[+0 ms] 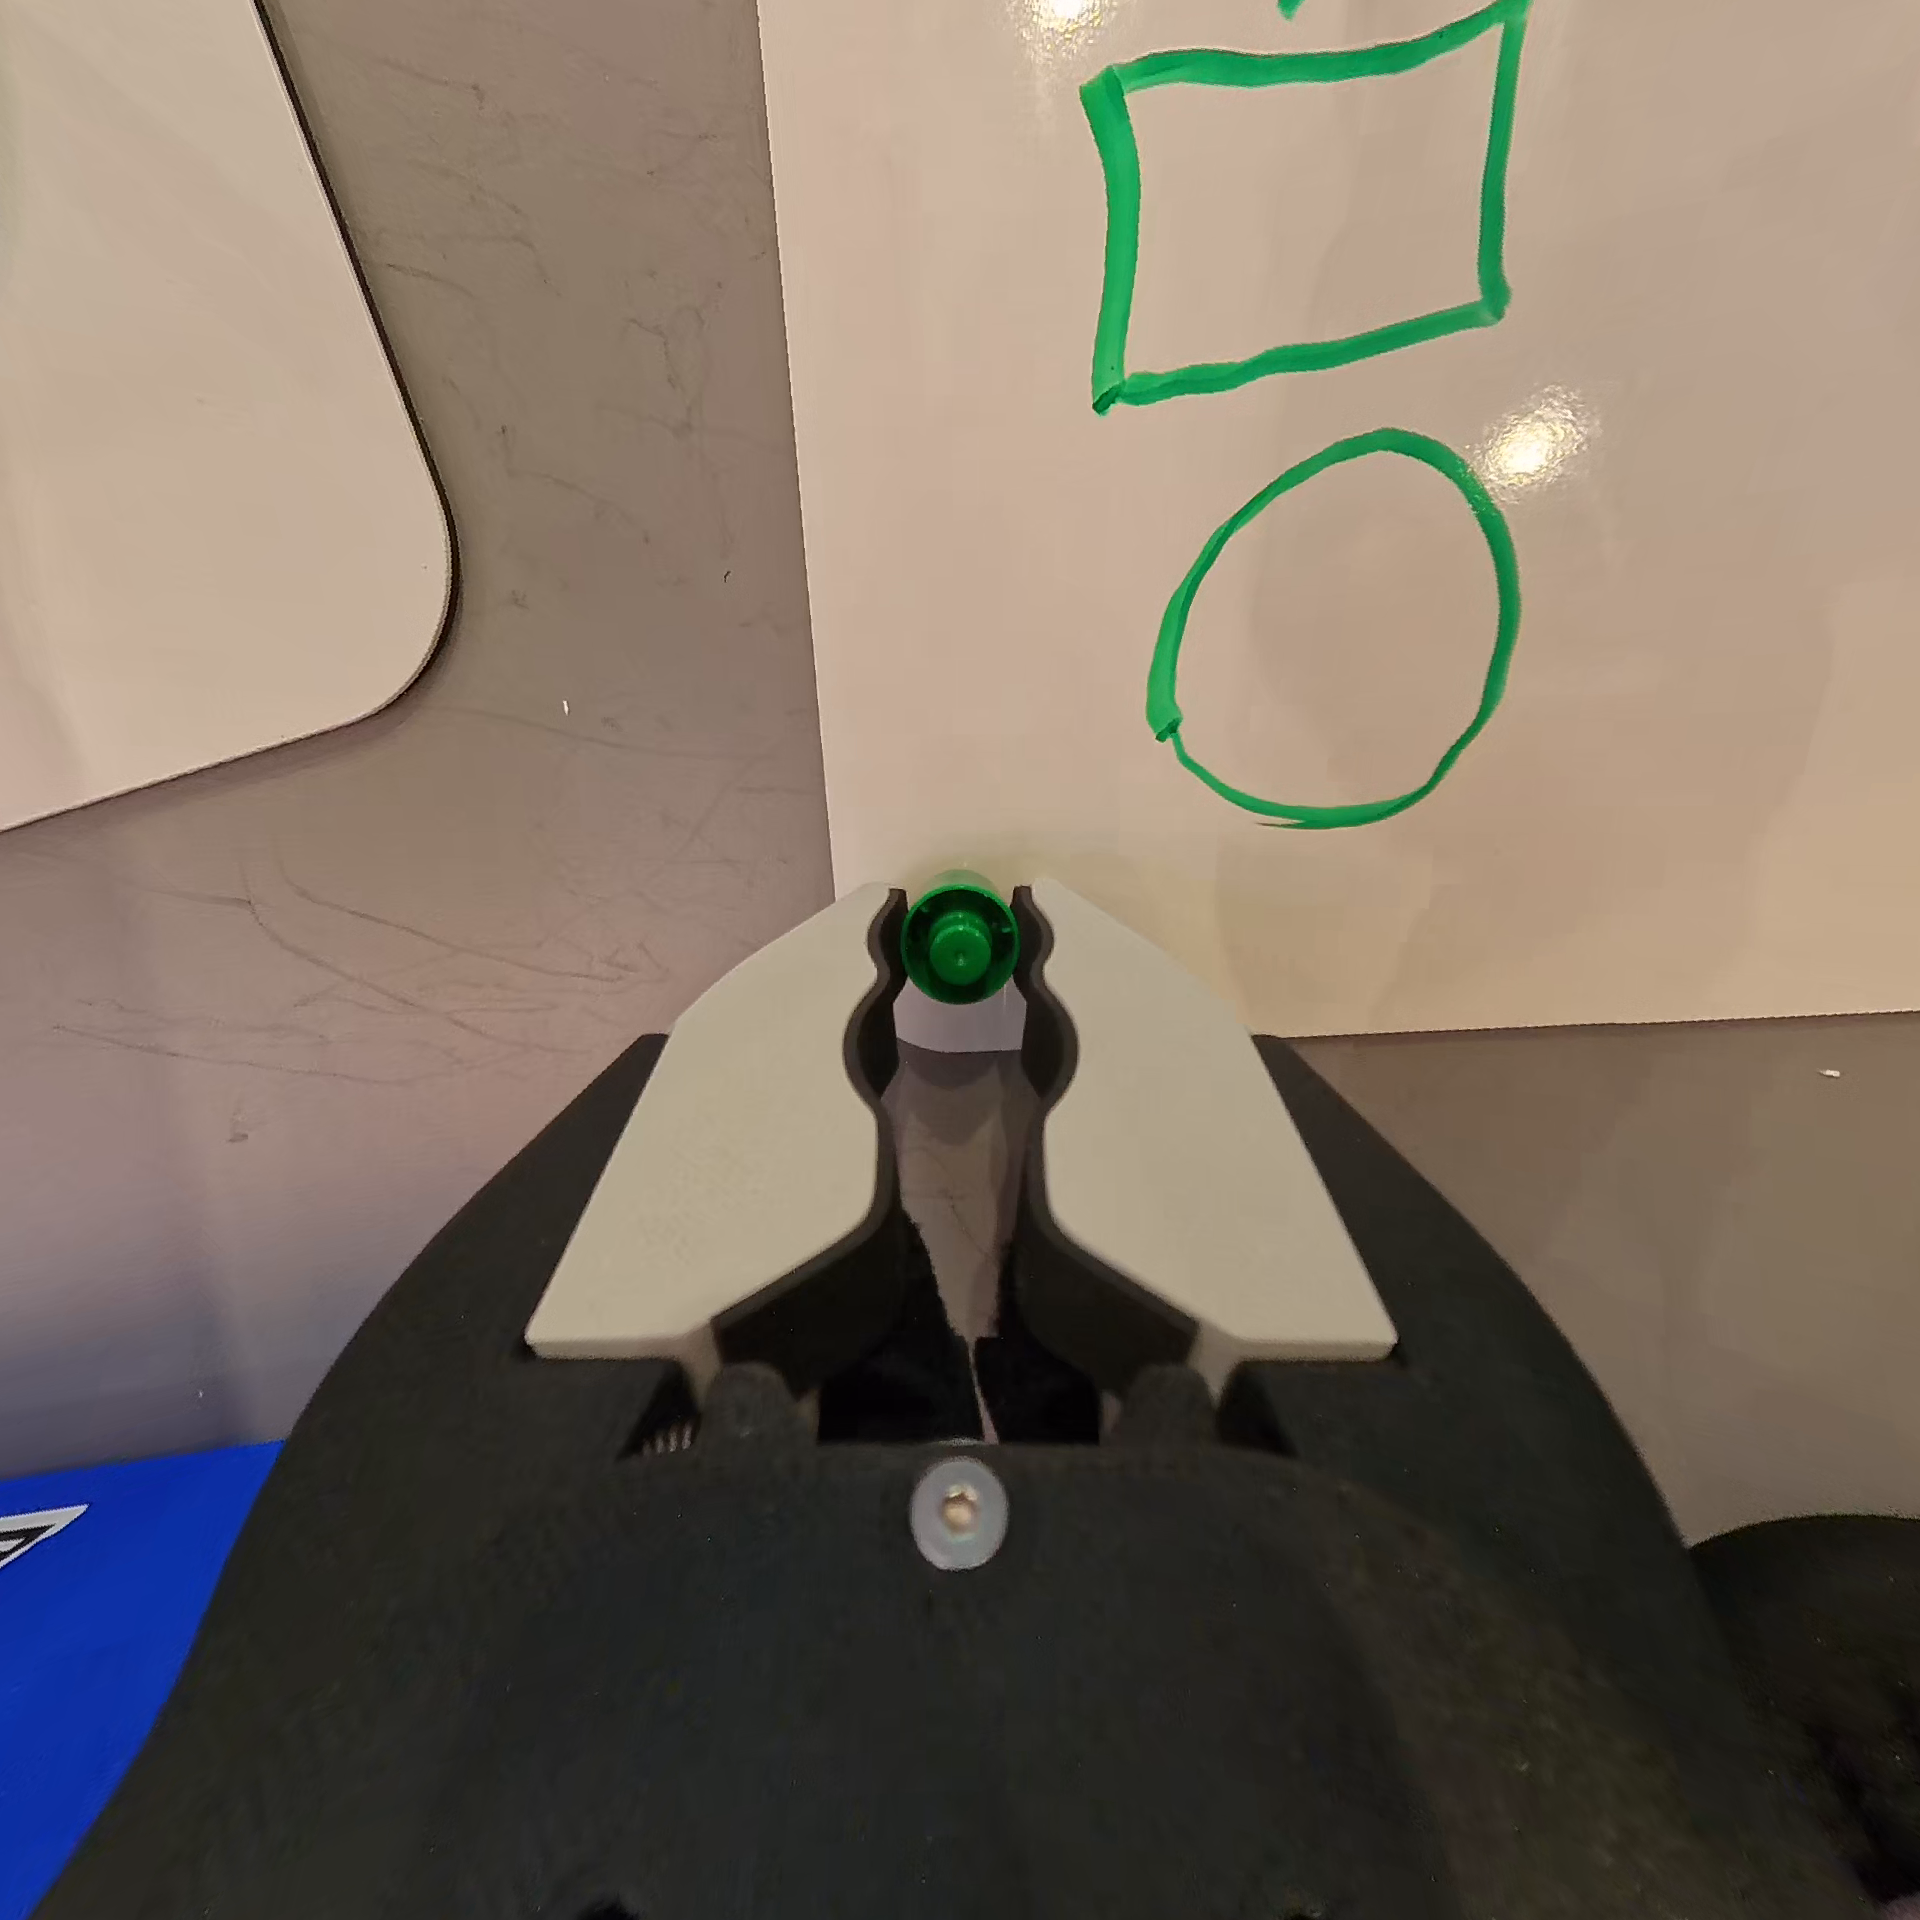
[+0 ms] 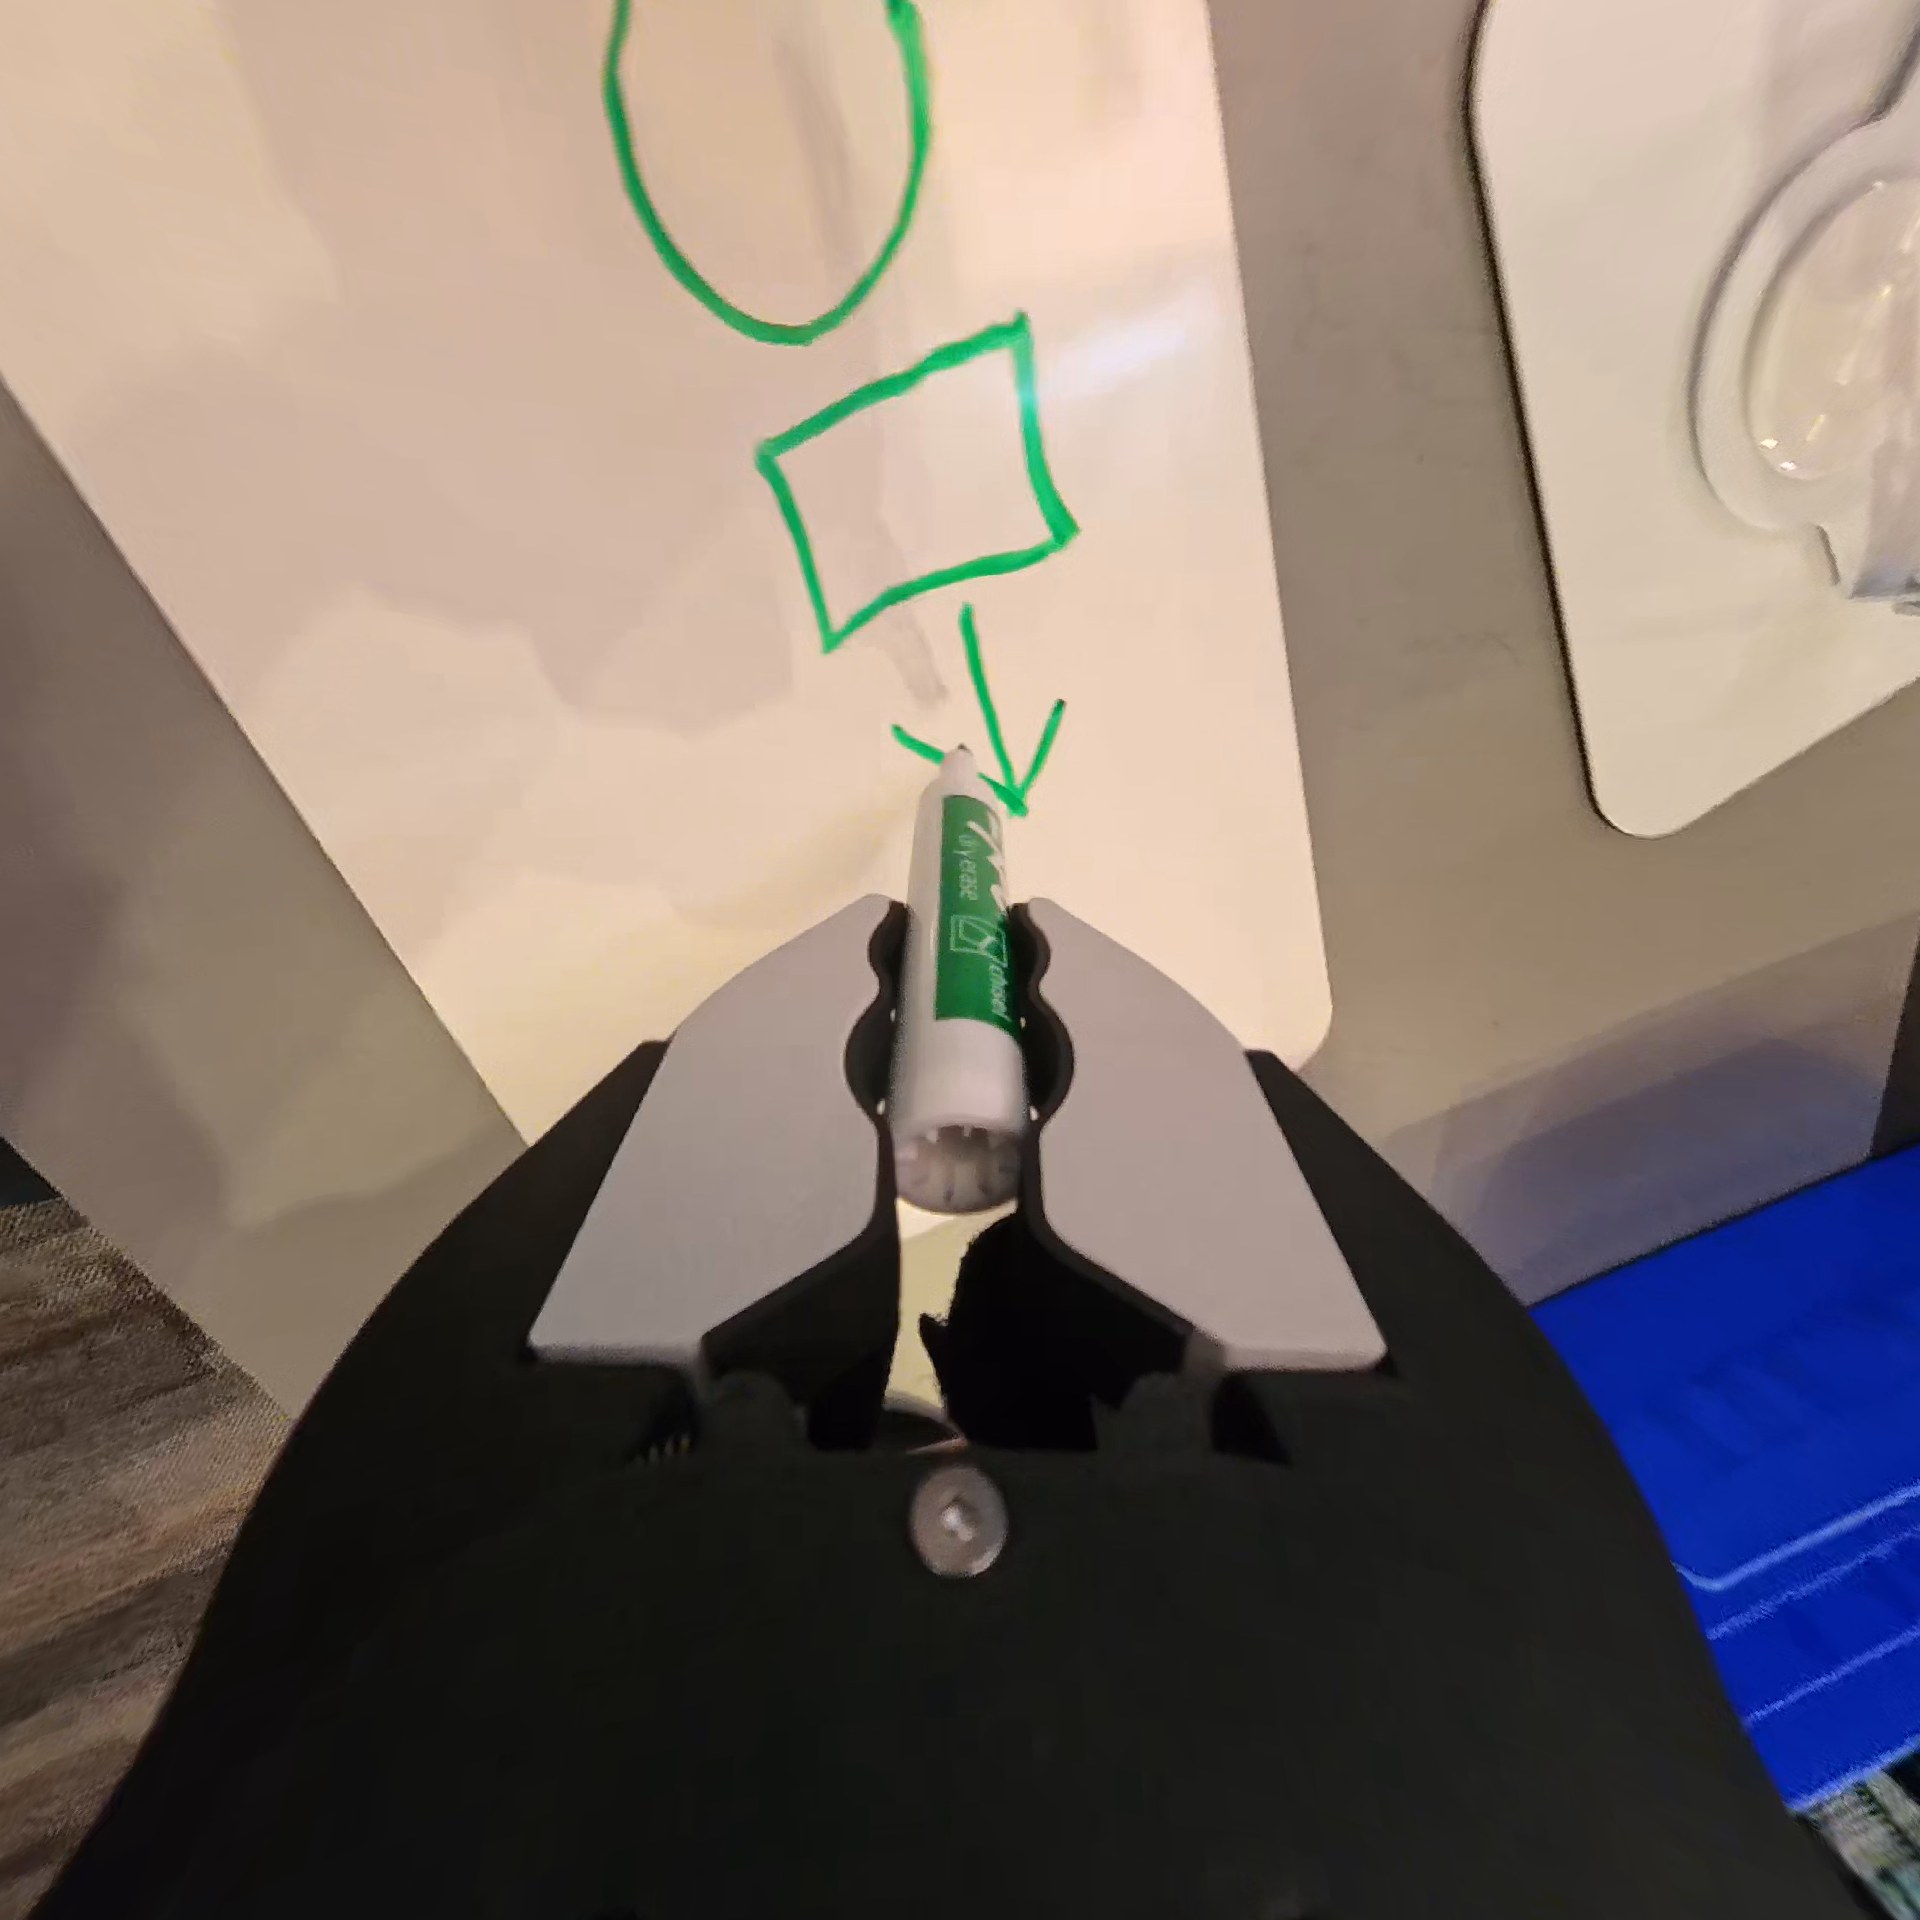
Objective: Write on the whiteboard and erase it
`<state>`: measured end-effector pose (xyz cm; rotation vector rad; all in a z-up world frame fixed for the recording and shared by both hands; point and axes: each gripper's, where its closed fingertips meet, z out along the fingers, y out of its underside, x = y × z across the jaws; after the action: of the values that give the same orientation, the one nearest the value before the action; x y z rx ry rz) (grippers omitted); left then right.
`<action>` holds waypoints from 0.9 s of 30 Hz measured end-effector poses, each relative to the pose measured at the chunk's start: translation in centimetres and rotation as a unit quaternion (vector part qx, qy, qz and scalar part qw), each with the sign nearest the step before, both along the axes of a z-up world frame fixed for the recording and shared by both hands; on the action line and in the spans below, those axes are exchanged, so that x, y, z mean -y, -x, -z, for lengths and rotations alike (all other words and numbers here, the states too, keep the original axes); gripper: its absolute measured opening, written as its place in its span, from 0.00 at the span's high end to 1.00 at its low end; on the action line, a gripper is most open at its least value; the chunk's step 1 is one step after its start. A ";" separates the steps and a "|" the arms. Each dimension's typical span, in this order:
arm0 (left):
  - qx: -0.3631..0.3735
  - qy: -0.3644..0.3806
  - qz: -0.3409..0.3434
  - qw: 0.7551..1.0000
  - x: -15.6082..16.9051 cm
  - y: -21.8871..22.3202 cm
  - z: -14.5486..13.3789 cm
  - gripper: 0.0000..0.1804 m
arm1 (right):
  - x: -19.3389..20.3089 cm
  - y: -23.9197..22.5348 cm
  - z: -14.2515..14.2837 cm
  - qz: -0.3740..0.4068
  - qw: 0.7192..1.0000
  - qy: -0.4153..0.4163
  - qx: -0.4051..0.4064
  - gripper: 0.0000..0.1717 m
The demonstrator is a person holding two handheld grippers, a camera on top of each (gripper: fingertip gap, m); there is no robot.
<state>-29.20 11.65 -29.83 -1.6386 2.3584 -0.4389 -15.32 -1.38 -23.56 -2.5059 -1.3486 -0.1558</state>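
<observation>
A white whiteboard (image 1: 1610, 727) lies flat on a grey table and bears a green square (image 1: 1299, 208) and a green circle (image 1: 1335, 629). My left gripper (image 1: 958, 940) is shut on a green marker cap (image 1: 958, 948), seen end-on, above the board's near left corner. In the right wrist view the whiteboard (image 2: 416, 520) shows the circle (image 2: 764, 166), the square (image 2: 914, 483) and a green arrow (image 2: 997, 727). My right gripper (image 2: 961, 977) is shut on a white and green marker (image 2: 961, 966). Its tip (image 2: 958, 753) touches the board beside the arrowhead.
A second white board with rounded corners (image 1: 187, 416) lies left of the whiteboard; in the right wrist view it (image 2: 1714, 416) carries a clear plastic package (image 2: 1829, 364). A blue item (image 2: 1745, 1507) sits at the table's near side, also in the left wrist view (image 1: 125, 1621). Carpet (image 2: 94, 1455) shows lower left. About 20 cm separates my left fingertips from my right.
</observation>
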 end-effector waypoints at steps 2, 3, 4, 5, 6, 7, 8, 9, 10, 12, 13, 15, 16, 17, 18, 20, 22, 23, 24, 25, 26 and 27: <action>0.000 0.000 0.000 1.000 0.0 0.0 0.0 0.89 | -0.5 -1.3 -0.5 0.016 1.000 -0.010 0.004 0.88; 0.000 0.000 0.000 1.000 0.0 0.0 0.0 0.89 | -0.6 -1.9 -0.5 0.022 1.000 -0.011 0.007 0.88; 0.000 0.000 0.000 1.000 0.0 0.0 0.0 0.89 | -0.8 -2.3 -0.5 0.025 1.000 -0.011 0.010 0.88; 0.000 0.000 0.000 1.000 0.0 0.0 0.0 0.89 | -0.9 -2.7 -0.4 0.027 0.999 -0.012 0.015 0.88; 0.000 0.000 0.000 1.000 0.0 0.0 0.0 0.89 | -1.1 -3.1 -0.3 0.029 0.999 -0.011 0.020 0.88; 0.000 0.000 0.000 1.000 0.0 0.0 0.0 0.89 | -1.2 -3.2 -0.1 0.029 0.999 -0.011 0.022 0.88; 0.000 0.000 0.000 1.000 0.0 0.0 0.0 0.89 | -1.4 -3.3 -0.1 0.030 0.999 -0.012 0.020 0.88; 0.000 0.000 0.000 1.000 0.0 0.0 0.0 0.89 | -1.5 -3.3 0.0 0.030 0.999 -0.011 0.019 0.88; 0.000 0.000 0.000 1.000 0.0 0.0 0.0 0.89 | -1.6 -3.4 0.0 0.030 0.999 -0.011 0.019 0.88; 0.000 0.000 0.000 1.000 0.0 0.0 0.0 0.89 | -1.9 -3.8 -0.1 0.035 0.999 -0.014 0.020 0.88; 0.000 0.000 0.000 1.000 0.0 0.0 0.0 0.89 | -1.9 -4.1 0.0 0.039 0.999 -0.013 0.020 0.88; 0.000 0.001 0.000 1.000 0.0 0.0 0.0 0.89 | -2.0 -4.8 0.0 0.047 0.999 -0.017 0.020 0.88; 0.000 0.001 0.000 1.000 0.0 0.0 0.0 0.89 | -1.9 -5.1 0.2 0.049 0.998 -0.015 0.022 0.88; 0.000 0.001 0.000 1.000 0.0 0.0 0.0 0.89 | -2.0 -5.4 0.3 0.052 0.998 -0.017 0.024 0.88; 0.000 0.001 0.000 1.000 0.0 0.0 0.0 0.89 | -2.1 -5.6 0.3 0.055 0.998 -0.019 0.025 0.88; 0.000 0.001 0.000 1.000 0.0 0.0 0.0 0.89 | -2.3 -5.8 0.4 0.058 0.998 -0.021 0.022 0.88; 0.000 0.001 0.000 1.000 0.0 0.0 0.0 0.89 | -2.6 -5.9 0.5 0.058 0.998 -0.020 0.023 0.88; 0.000 0.001 0.000 1.000 0.0 0.0 0.0 0.89 | -2.6 -5.8 0.5 0.056 0.998 -0.018 0.023 0.88; 0.000 0.001 0.000 1.000 0.0 0.0 0.0 0.89 | -2.7 -5.8 0.6 0.056 0.998 -0.016 0.024 0.88; 0.000 0.001 0.000 1.000 0.0 0.0 0.0 0.89 | -2.6 -5.7 0.8 0.054 0.998 -0.013 0.025 0.88; 0.000 0.001 0.000 1.000 0.0 0.0 0.0 0.89 | -2.6 -5.7 1.0 0.052 0.998 -0.009 0.027 0.88; 0.000 0.001 0.000 1.000 0.0 0.0 0.0 0.89 | -2.5 -5.7 1.1 0.050 0.998 -0.009 0.032 0.88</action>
<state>-29.19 11.65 -29.84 -1.6391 2.3583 -0.4432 -9.63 1.17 -24.63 -2.5749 -1.2396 -0.2688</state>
